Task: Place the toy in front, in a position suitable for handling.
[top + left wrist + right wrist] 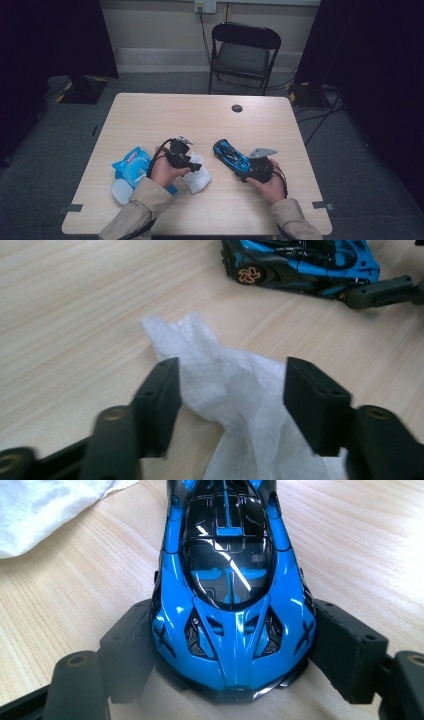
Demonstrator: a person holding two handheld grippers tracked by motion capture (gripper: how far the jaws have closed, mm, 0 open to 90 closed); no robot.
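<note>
Right tongs (227, 690) pinch the blue toy car (227, 580) steady while left tongs (227, 390), spread, straddle the white wipe (230, 405) at its nine o'clock; wiping looks unfinished.

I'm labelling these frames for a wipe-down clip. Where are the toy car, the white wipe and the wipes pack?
Toy car (227, 575): right gripper view, on its dark windscreen.
White wipe (235, 390): left gripper view, on its crumpled middle.
Wipes pack (131, 162): high view, on its blue top.
</note>
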